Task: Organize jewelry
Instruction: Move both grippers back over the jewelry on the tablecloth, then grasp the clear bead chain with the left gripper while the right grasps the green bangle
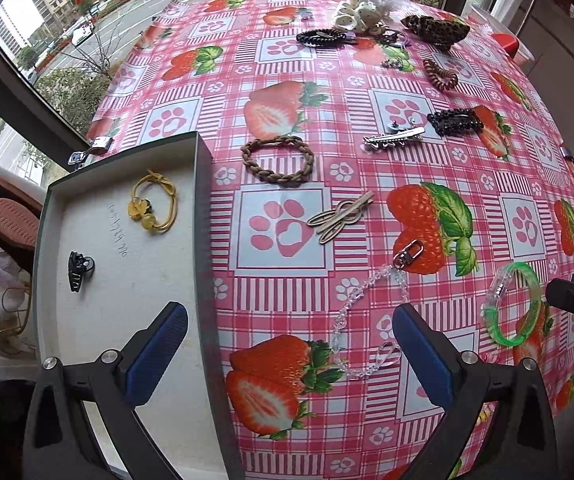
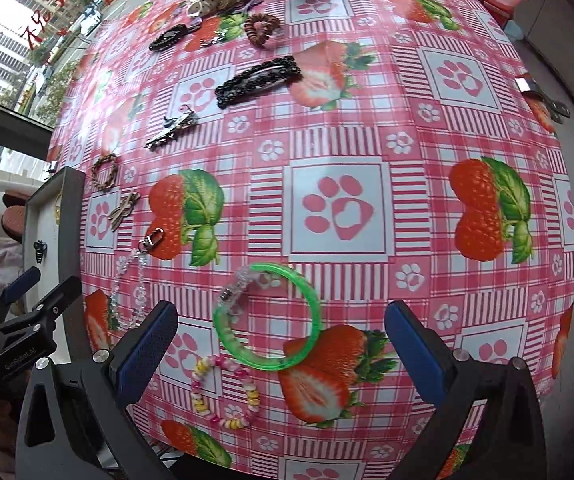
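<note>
The left hand-held gripper [image 1: 289, 336] hangs with its blue, ribbed pads wide apart and nothing between them, straddling the dark right wall of the tray [image 1: 203, 184]. Just ahead of its right pad lies a clear bead chain [image 1: 361, 312] with a metal clasp, loose and kinked on the glossy strawberry-print cloth of the bench [image 1: 367, 80]. To its left, inside the tray's pale, matte floor, sit a small black claw clip [image 1: 80, 270] and, farther in, a yellow elastic tie [image 1: 155, 202] with amber beads; the two are well apart, with bare floor around them. Ahead of the gripper on the cloth lie a flat gold clip [image 1: 341, 216], then a braided brown band [image 1: 277, 160], round and ropy, near the tray's far corner.

The right hand-held gripper [image 2: 281, 338] is also spread open and empty. A translucent green bangle [image 2: 267, 316], smooth and glassy with a clear clasp, lies between its pads; whether either pad touches it cannot be told. Nearer than the bangle lies a pastel bead bracelet [image 2: 227, 394]. Ahead and left are a toothed silver clip [image 2: 171, 130], then a black beaded barrette [image 2: 259, 80], then a coiled brown tie [image 2: 262, 29]. Right of the bangle the cloth runs bare to the bench edge.
</note>
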`<action>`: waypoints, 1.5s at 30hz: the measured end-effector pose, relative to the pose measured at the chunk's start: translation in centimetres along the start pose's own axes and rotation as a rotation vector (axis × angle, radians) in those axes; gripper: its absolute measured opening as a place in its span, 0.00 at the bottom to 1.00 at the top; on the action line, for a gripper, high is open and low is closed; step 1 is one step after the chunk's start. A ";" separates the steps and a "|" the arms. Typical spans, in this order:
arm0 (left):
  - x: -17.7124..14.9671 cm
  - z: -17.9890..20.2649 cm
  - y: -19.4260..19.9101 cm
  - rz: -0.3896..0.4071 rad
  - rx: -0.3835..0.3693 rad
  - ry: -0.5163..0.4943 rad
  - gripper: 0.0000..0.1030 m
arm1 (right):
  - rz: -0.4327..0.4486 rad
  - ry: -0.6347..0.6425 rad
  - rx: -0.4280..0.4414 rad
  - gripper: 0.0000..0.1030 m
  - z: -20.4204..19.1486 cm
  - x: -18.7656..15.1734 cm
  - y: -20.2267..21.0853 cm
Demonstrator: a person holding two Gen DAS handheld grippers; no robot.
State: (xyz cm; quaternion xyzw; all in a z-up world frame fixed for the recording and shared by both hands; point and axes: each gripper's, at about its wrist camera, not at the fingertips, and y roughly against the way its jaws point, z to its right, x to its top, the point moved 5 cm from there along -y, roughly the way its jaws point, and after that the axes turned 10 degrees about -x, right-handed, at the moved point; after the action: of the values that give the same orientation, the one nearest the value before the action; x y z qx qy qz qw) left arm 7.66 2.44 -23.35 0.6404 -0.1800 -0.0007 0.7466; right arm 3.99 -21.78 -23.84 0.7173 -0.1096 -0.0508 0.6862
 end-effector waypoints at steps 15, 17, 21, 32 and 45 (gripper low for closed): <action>-1.3 3.3 -4.1 -0.089 0.002 -0.060 1.00 | -0.046 0.022 -0.101 1.00 2.5 -1.2 -2.5; -1.3 3.4 -4.5 -0.095 0.007 -0.055 1.00 | -0.045 0.040 -0.116 1.00 2.1 -1.0 -2.8; -1.4 3.2 -5.4 -0.105 0.015 -0.048 1.00 | -0.042 0.072 -0.139 1.00 1.2 -0.9 -3.5; -0.3 3.8 -6.2 -0.112 -0.068 -0.033 0.90 | -0.042 0.113 -0.189 0.90 -2.5 -0.7 -5.3; 0.4 5.2 -4.7 -0.092 -0.166 -0.040 0.11 | 0.027 0.193 -0.252 0.30 -5.1 -0.5 -4.3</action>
State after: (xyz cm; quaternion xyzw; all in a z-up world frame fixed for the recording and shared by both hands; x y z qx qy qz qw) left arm 7.67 -3.43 -27.14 0.5836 -0.1644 -0.0629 0.7927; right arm 4.98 -16.55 -27.87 0.6255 -0.0453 0.0144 0.7787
